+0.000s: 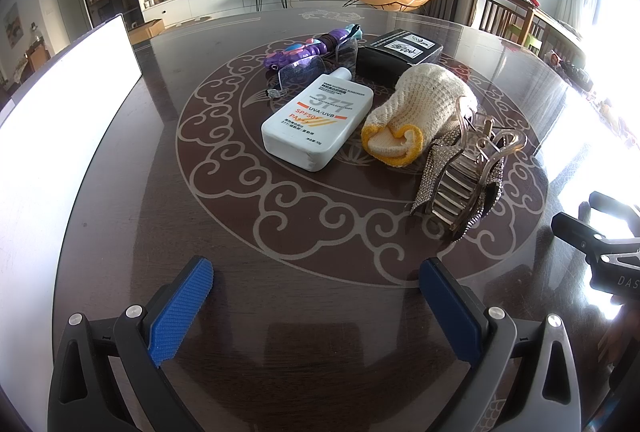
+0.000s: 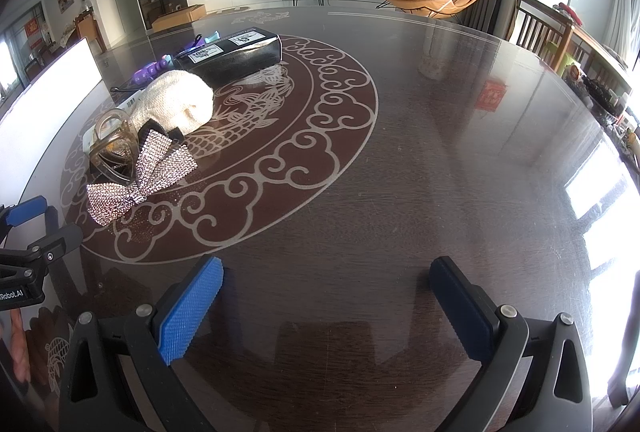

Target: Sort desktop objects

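Left hand-held gripper [image 1: 316, 276] hovers over the table [image 1: 132, 191] with its blue pads spread wide, holding nothing. Ahead of it lie a white sunscreen bottle [image 1: 316, 119], a knitted glove [image 1: 420, 111] touching a rhinestone hair claw [image 1: 460, 179], a black box [image 1: 400, 55] and a purple toy [image 1: 296, 51] farther off.

Right hand-held gripper [image 2: 326, 278] is likewise wide open and empty above bare table; the hair claw [image 2: 136, 167], glove [image 2: 176, 103] and box [image 2: 236, 55] sit ahead to its left.
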Demonstrator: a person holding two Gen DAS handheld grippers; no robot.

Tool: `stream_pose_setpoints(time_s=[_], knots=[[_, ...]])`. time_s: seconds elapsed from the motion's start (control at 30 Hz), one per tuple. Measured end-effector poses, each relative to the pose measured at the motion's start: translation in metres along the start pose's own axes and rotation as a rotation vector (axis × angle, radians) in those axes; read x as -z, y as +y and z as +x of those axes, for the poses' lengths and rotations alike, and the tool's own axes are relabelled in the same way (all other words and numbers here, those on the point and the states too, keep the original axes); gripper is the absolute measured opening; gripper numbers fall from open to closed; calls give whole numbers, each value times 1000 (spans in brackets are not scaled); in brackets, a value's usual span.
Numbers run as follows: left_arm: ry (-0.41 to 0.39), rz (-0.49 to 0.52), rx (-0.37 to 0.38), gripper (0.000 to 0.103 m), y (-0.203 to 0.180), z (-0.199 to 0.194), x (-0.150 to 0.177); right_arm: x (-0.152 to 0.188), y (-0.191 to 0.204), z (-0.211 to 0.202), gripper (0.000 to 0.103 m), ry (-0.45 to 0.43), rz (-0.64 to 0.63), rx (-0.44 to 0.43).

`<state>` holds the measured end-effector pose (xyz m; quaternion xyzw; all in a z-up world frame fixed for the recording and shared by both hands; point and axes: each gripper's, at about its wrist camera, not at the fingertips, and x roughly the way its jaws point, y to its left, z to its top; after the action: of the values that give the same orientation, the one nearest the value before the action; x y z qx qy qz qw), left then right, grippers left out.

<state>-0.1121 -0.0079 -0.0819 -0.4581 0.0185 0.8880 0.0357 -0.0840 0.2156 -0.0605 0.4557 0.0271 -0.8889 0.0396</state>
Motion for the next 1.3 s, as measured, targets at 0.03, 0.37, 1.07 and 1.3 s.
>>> stream_pose_setpoints(time_s=[0.03, 0.37, 1.07, 1.3], knots=[[0, 0, 0, 103, 0, 0, 0, 0, 0, 0, 103, 0, 0, 0], [0, 0, 0, 103, 0, 1, 0, 0, 0, 0, 103, 0, 0, 0], [9, -27, 51, 103, 29, -13, 8, 0, 0, 0, 103, 0, 0, 0], [75, 30, 81, 103, 41, 12, -32, 0, 0, 0, 103, 0, 0, 0]])
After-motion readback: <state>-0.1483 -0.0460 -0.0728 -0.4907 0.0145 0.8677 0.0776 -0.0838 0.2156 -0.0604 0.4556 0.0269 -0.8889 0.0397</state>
